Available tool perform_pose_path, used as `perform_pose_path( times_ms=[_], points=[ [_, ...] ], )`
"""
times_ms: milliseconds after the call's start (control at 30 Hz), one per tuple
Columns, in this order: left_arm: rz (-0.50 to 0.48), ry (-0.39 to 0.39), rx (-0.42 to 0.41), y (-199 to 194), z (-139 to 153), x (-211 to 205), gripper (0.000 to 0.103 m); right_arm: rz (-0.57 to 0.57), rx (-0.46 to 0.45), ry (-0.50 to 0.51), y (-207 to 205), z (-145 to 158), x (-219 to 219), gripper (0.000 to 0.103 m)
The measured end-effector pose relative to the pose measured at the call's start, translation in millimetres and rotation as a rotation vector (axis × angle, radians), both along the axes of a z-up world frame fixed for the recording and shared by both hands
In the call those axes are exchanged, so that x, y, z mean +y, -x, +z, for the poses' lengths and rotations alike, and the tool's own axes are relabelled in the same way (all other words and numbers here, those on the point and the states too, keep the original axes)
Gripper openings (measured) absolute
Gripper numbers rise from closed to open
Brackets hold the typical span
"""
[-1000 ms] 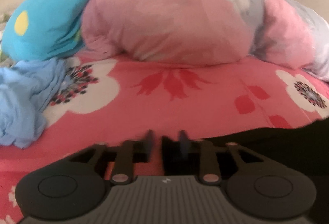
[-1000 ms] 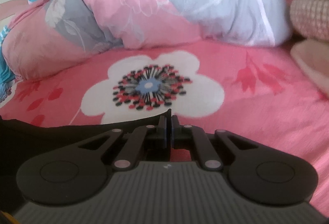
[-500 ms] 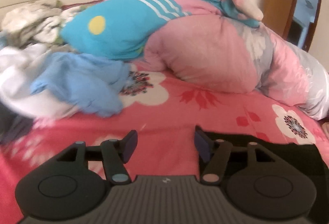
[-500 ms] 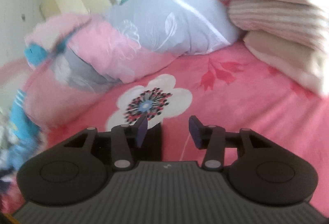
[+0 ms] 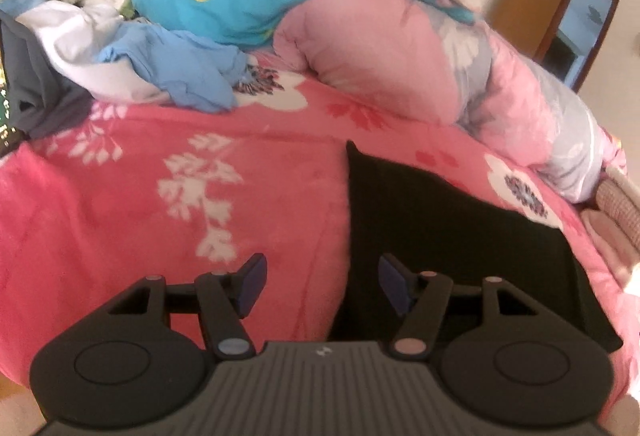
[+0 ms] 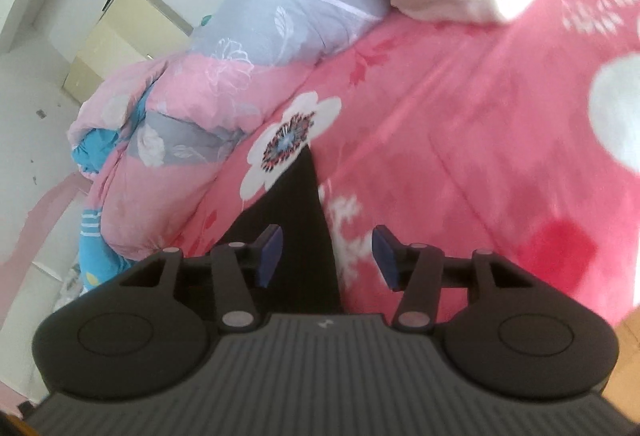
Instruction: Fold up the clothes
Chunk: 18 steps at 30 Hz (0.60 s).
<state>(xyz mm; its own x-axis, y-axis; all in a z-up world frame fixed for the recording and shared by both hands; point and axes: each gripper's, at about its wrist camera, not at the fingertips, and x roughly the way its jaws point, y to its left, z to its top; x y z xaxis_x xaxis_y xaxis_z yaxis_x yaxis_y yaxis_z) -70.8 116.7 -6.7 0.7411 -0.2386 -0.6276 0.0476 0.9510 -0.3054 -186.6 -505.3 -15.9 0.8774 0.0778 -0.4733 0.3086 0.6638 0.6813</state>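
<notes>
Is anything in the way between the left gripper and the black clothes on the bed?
Nothing visible. The left gripper is open and empty just above the black garment's left edge, with only pink bedspread beside it.

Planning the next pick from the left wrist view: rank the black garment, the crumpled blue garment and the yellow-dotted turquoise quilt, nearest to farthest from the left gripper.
From the left gripper:
1. black garment, just ahead, right.
2. blue garment, farther back, left.
3. turquoise quilt, behind it, top.
</notes>
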Motion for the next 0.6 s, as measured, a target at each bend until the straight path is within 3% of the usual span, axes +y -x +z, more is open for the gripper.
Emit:
perform_pose_path(
  times_ms=[133, 267, 600],
  points=[
    [0.002, -0.079, -0.006, 3.5, -13.6, -15.1, 0.063, 0.010, 0.007, -0.049, 6.2, -7.4, 8.7, 0.049],
    [0.010, -0.160, -0.002, 5.9, -27.9, -24.3, 0.063, 0.027, 0.030, -0.162, 7.3, -19.8, 15.6, 0.049],
    [-0.002, -0.206, -0.062, 12.4, -42.2, -27.8, 0.065, -0.042, 0.115, -0.313, -2.3, -51.7, 27.6, 0.048]
  ],
)
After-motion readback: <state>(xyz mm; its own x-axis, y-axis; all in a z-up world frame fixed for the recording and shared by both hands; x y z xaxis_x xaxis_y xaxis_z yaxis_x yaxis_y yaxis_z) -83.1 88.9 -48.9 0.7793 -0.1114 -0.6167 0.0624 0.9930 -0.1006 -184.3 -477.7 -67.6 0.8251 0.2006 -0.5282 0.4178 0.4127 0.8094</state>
